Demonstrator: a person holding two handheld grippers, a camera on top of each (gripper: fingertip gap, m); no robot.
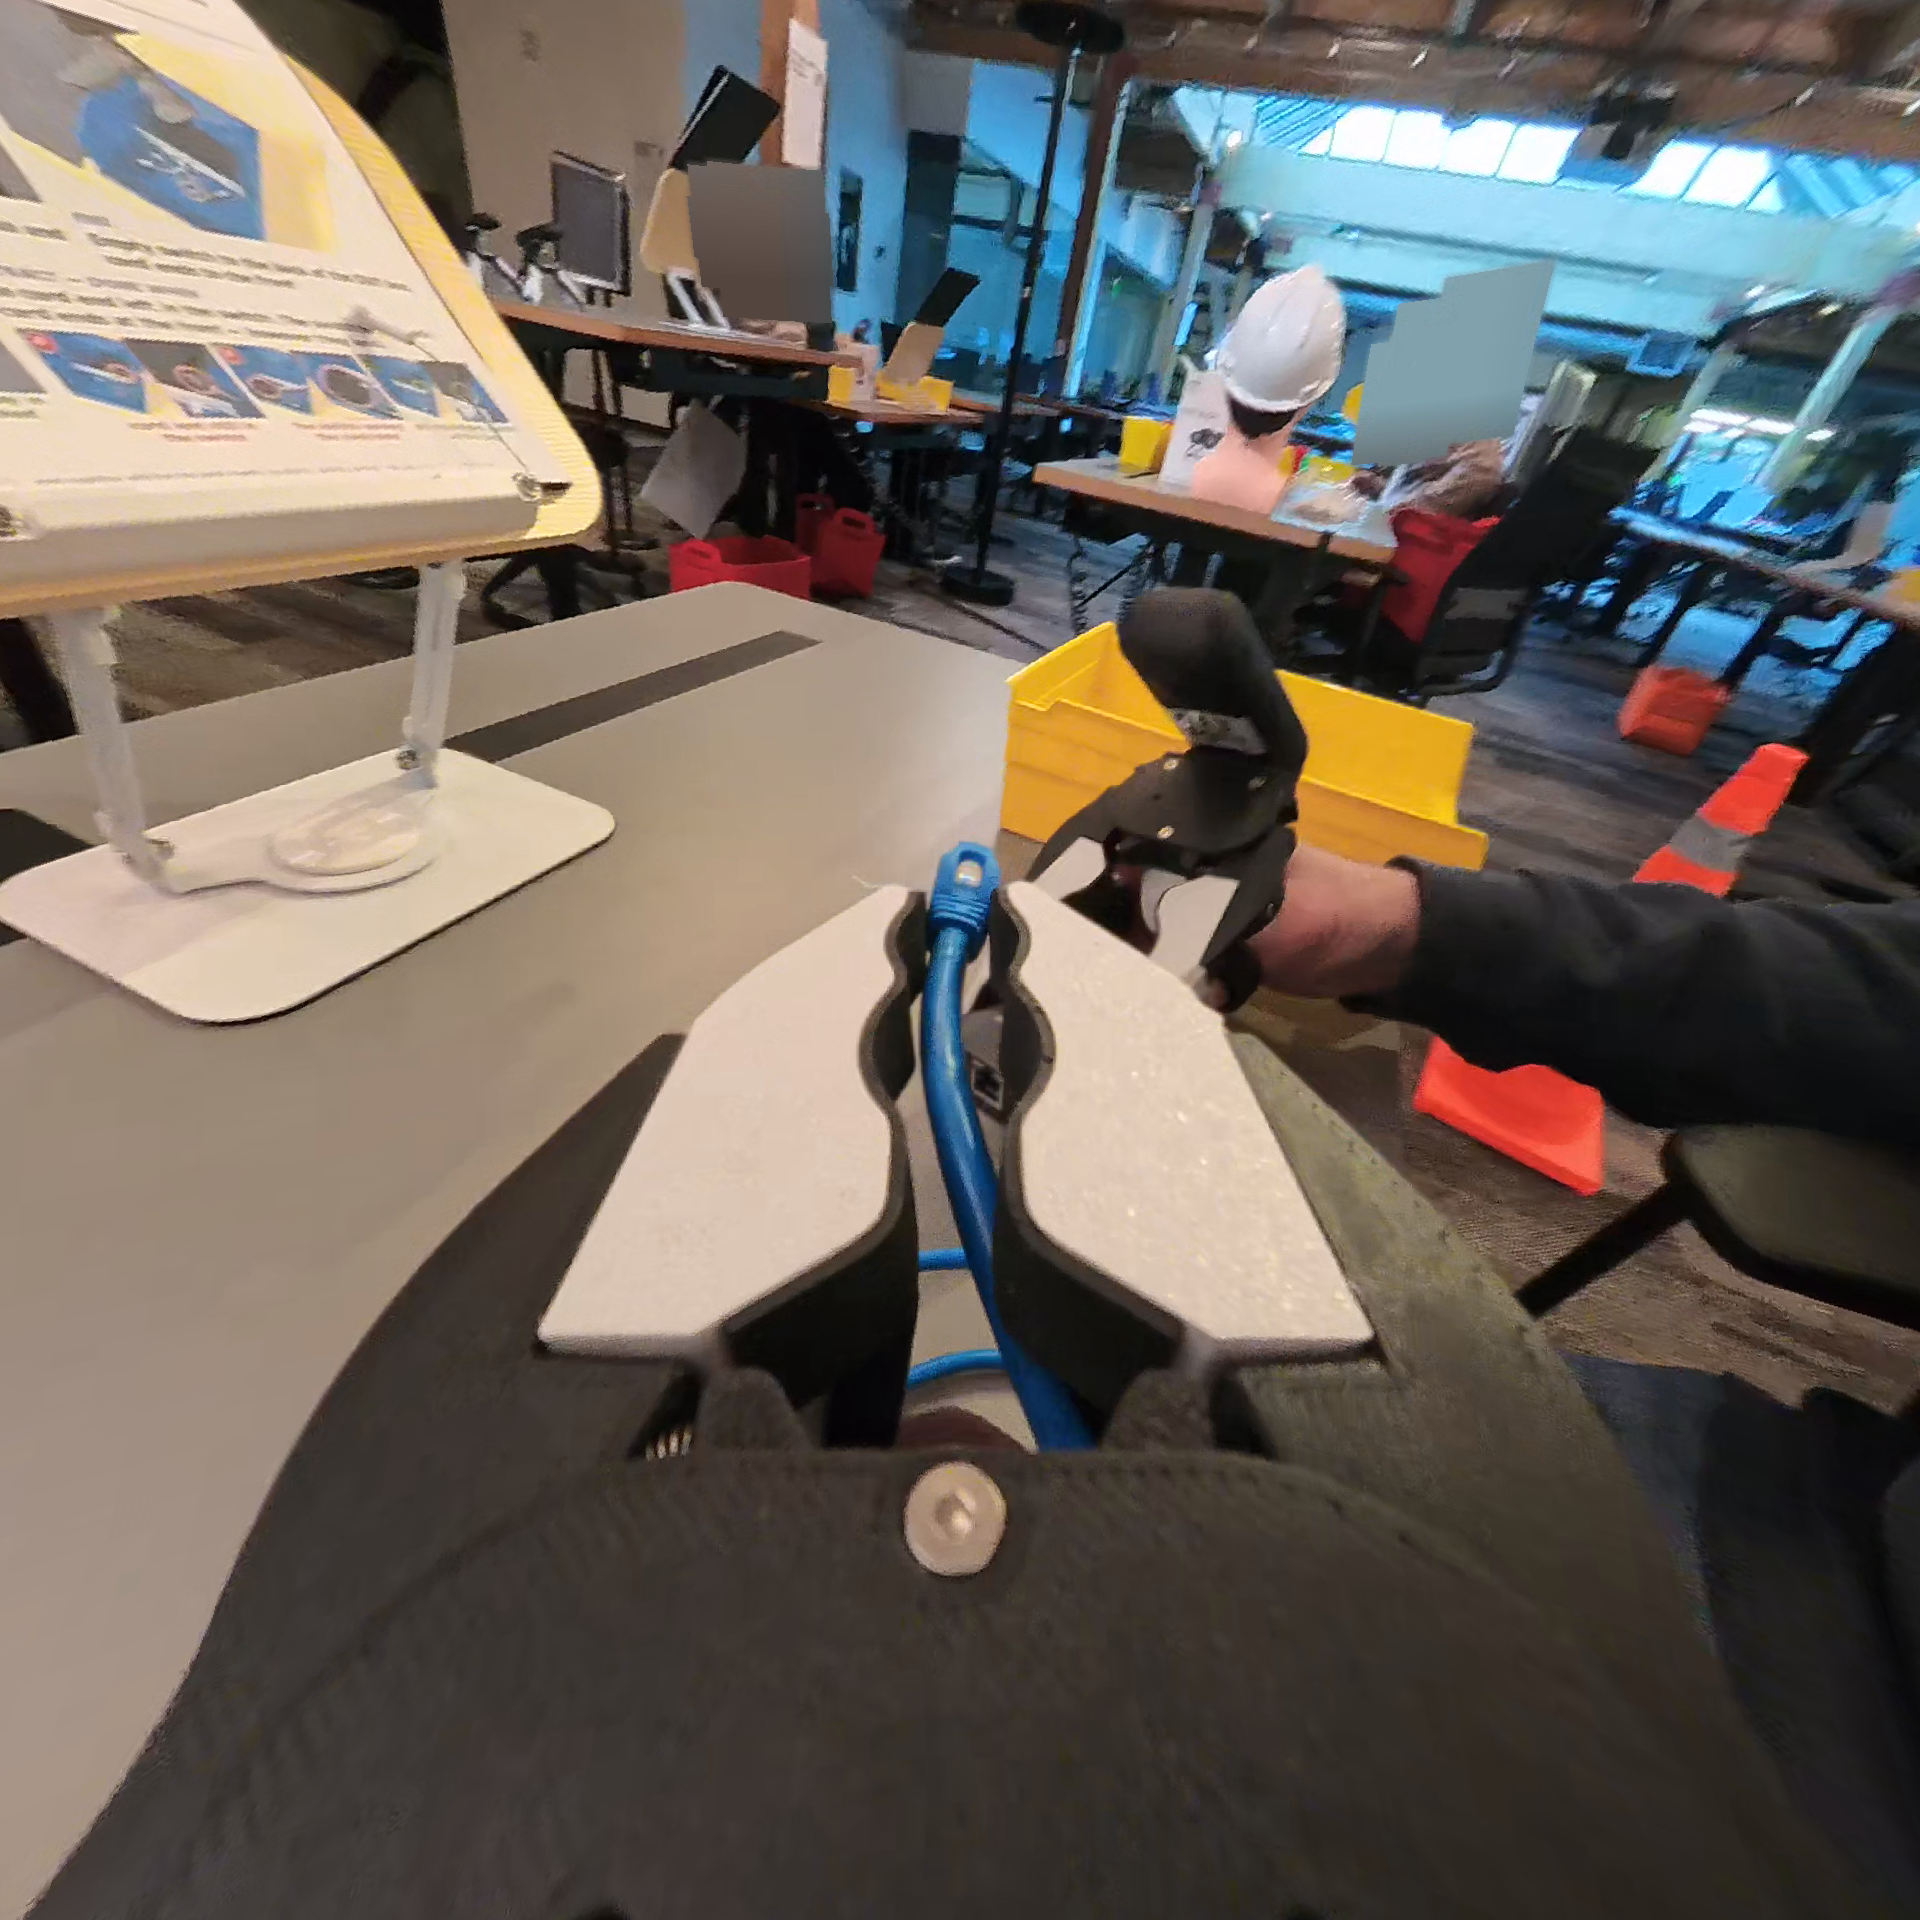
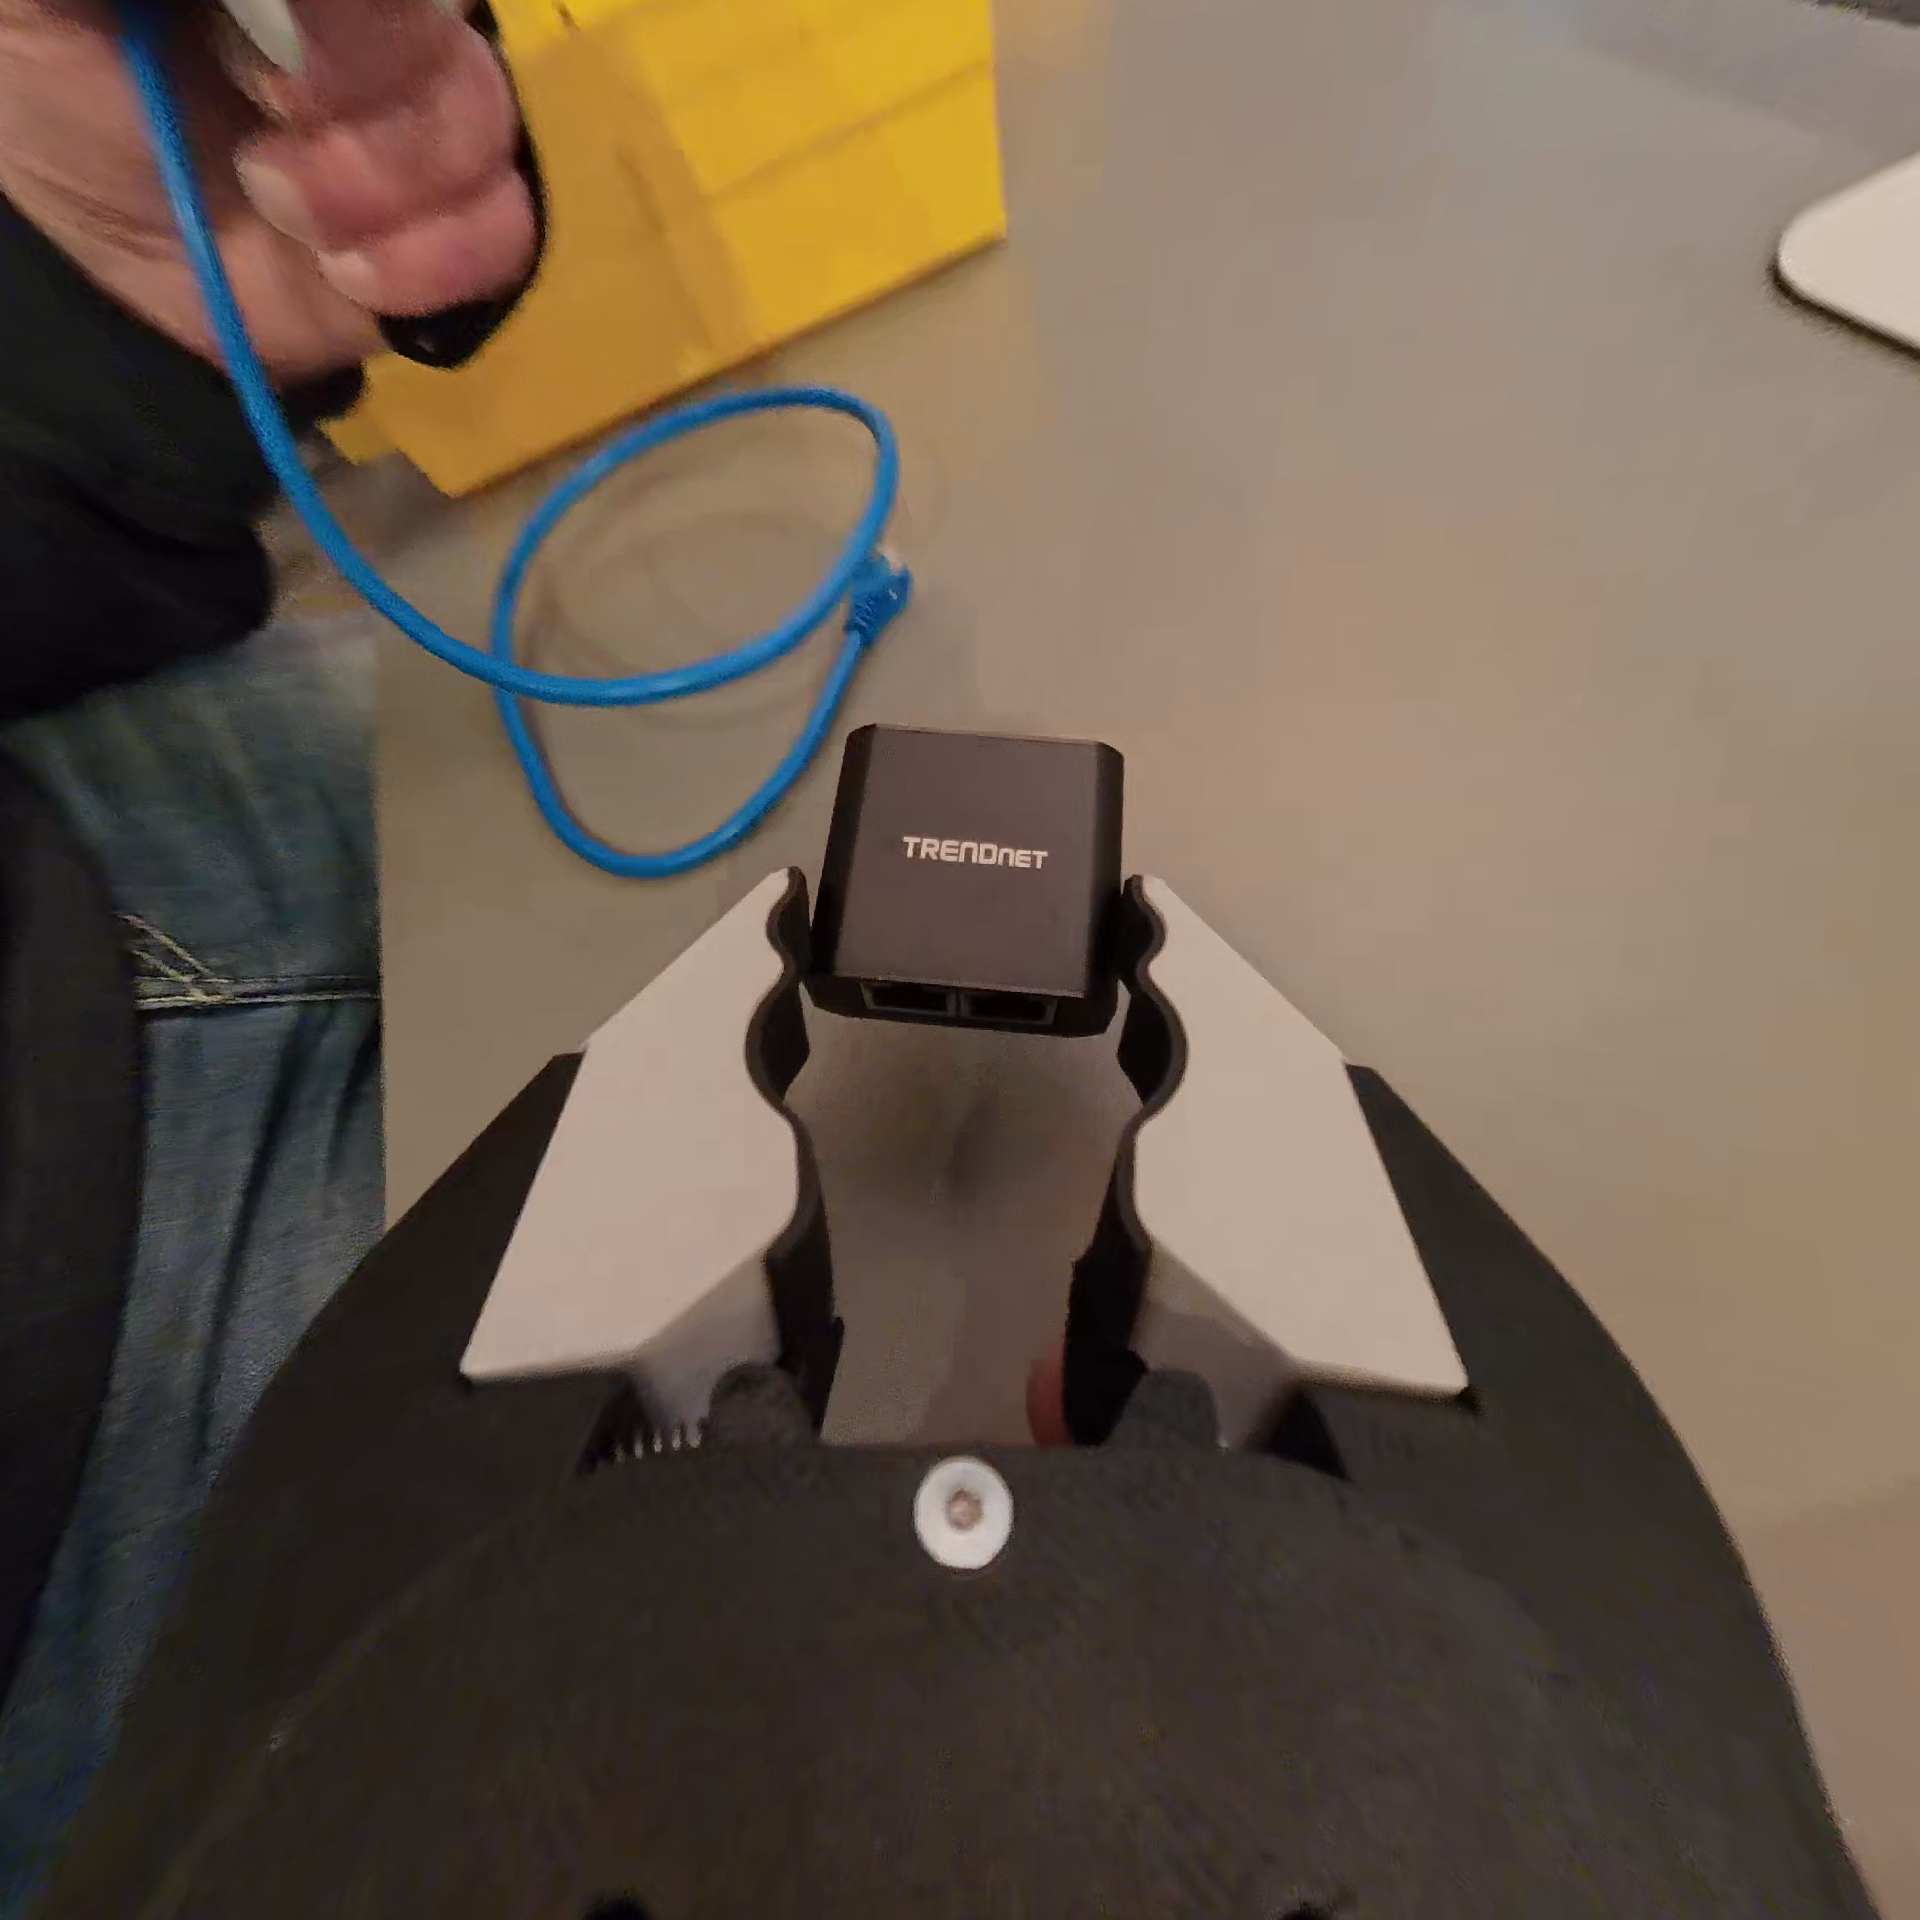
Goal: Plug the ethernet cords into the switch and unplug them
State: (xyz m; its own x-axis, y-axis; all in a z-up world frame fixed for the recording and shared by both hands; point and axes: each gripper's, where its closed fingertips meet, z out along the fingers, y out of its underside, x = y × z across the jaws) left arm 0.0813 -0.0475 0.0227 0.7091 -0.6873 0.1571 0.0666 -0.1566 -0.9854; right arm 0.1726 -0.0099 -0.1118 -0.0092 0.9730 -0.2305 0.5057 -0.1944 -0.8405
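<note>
My left gripper (image 1: pixel 954 906) is shut on a blue ethernet cord (image 1: pixel 961 1060) just behind its plug (image 1: pixel 966 873), which sticks up past the fingertips. The cord hangs down between the fingers. In the right wrist view the same cord (image 2: pixel 665 686) loops on the grey table, its free plug (image 2: pixel 878 597) lying loose. My right gripper (image 2: pixel 961 914) is shut on the sides of a small black switch (image 2: pixel 966 883), held above the table with its two empty ports (image 2: pixel 961 1006) facing the camera. The right gripper (image 1: pixel 1153 914) also shows in the left wrist view, beyond the plug.
A yellow bin (image 1: pixel 1247 748) (image 2: pixel 727 208) sits at the table's far edge. A white document stand (image 1: pixel 301 862) with a printed sheet stands at the left. Orange cones (image 1: pixel 1725 821) and other tables lie beyond. A person's hand (image 2: pixel 343 177) holds the left gripper. Across from one pair of fingers to the other is roughly 15 cm.
</note>
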